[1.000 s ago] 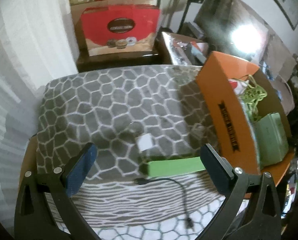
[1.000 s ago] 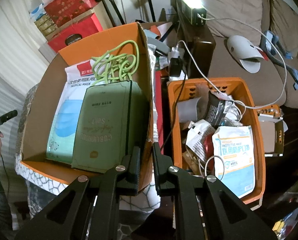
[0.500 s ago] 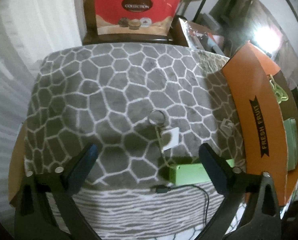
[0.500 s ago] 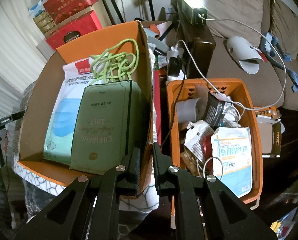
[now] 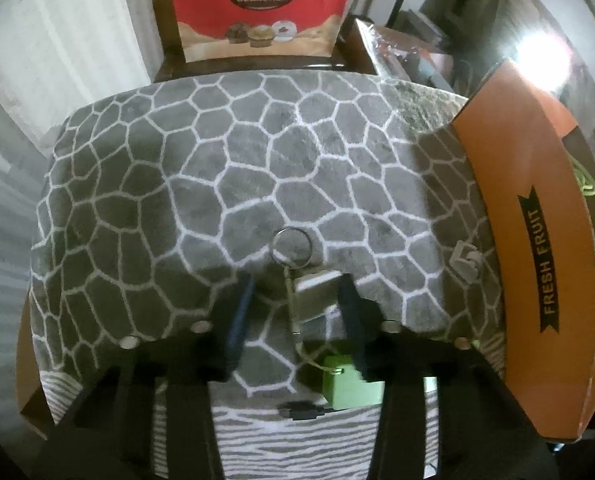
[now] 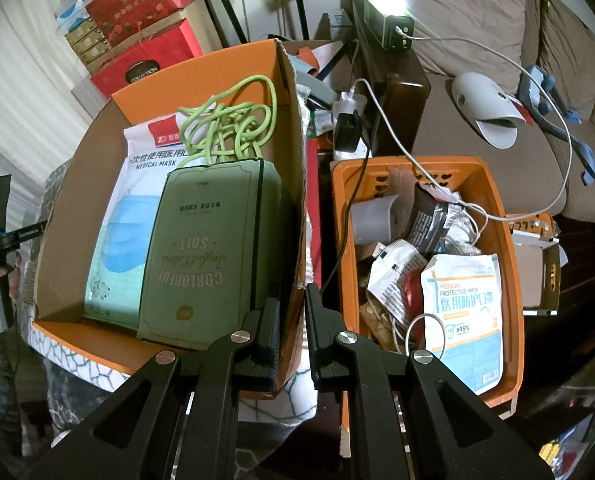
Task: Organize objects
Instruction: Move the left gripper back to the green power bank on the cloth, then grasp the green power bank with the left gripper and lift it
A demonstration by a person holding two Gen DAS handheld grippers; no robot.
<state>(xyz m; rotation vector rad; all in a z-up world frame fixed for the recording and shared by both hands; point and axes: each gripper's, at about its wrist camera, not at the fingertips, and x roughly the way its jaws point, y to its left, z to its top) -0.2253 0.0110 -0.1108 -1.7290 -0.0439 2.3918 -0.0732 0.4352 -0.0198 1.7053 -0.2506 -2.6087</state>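
Note:
In the left wrist view my left gripper (image 5: 295,296) is half closed over a small white tag (image 5: 315,292) on a thin cord with a metal key ring (image 5: 291,246), lying on the grey patterned blanket (image 5: 225,168). The fingers straddle the tag without visibly pinching it. A green block (image 5: 353,384) and a black cable plug (image 5: 299,412) lie just behind. In the right wrist view my right gripper (image 6: 291,332) is shut on the side wall of the orange cardboard box (image 6: 293,152), which holds a green book (image 6: 205,256), a mask pack (image 6: 125,208) and green cord (image 6: 225,124).
The box's "FRESH FRUIT" wall (image 5: 537,264) stands right of the blanket. An orange plastic basket (image 6: 509,272) of packets sits right of the box. A red gift bag (image 5: 257,4) stands behind. A sofa (image 6: 497,92) with cables and a lamp (image 6: 385,0) lies beyond.
My left gripper moved forward and down over the tag and its fingers closed in from wide open. My right gripper stayed clamped on the box wall.

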